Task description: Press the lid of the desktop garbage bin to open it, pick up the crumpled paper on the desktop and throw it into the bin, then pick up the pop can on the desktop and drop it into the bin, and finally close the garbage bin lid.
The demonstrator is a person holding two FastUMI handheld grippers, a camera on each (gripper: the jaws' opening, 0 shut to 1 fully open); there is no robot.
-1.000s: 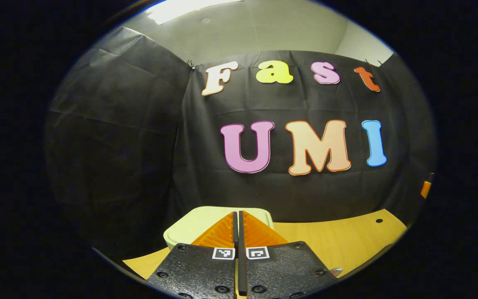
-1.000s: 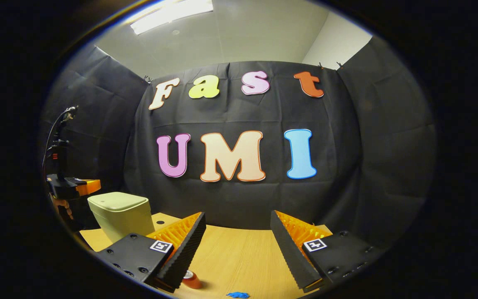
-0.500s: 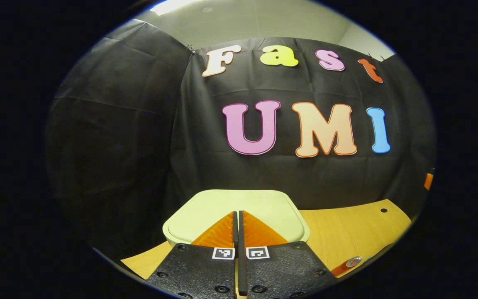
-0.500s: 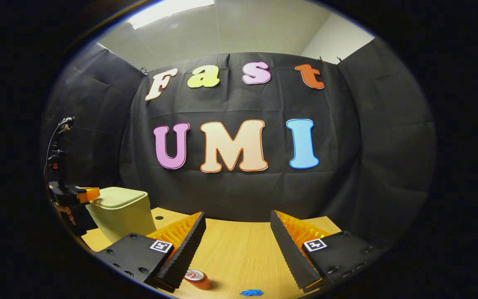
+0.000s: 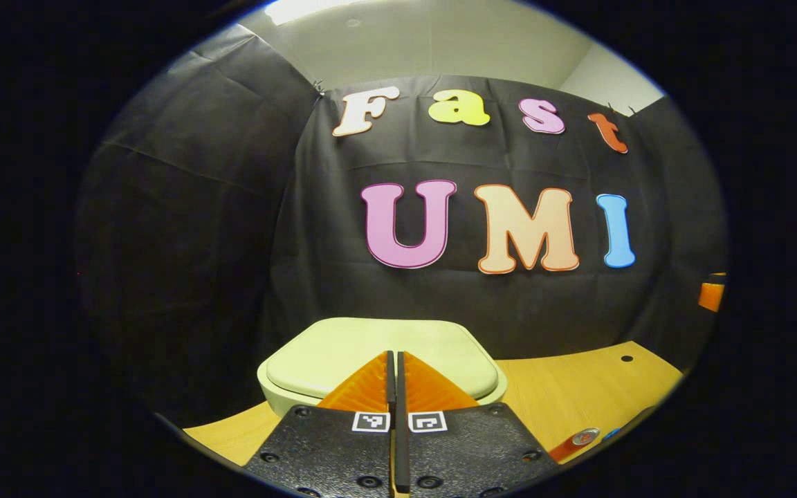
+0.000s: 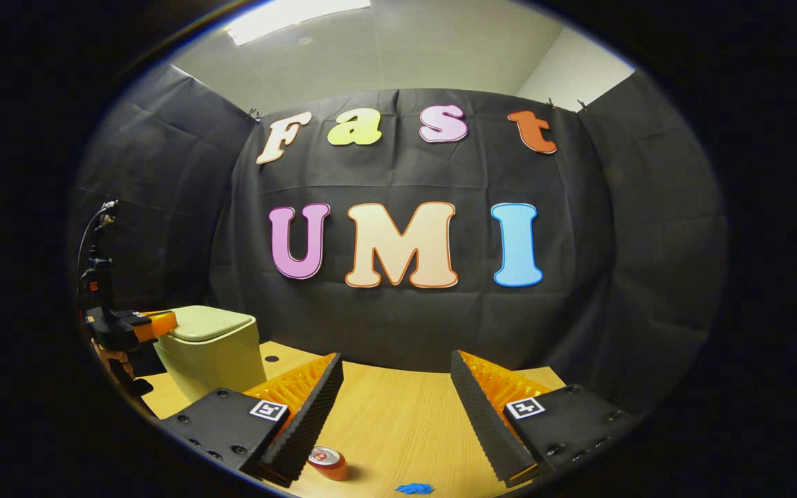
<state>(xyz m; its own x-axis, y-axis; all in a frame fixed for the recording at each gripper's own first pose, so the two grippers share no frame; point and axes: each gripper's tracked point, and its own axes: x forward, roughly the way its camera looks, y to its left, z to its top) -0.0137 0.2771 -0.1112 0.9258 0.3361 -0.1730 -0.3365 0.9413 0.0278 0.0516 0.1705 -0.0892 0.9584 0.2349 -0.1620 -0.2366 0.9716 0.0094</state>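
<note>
The left gripper [image 5: 396, 360], fingers pressed together, is poised at the bin's lid [image 5: 343, 349]; contact cannot be judged. The right gripper [image 6: 396, 377] is held wide above the can [image 6: 327, 463], likely light, rigid, best gripped across its sides.

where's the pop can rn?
In the right gripper view the pop can lies on its side on the desktop, near the bottom edge, just left of the blue crumpled paper.
</note>
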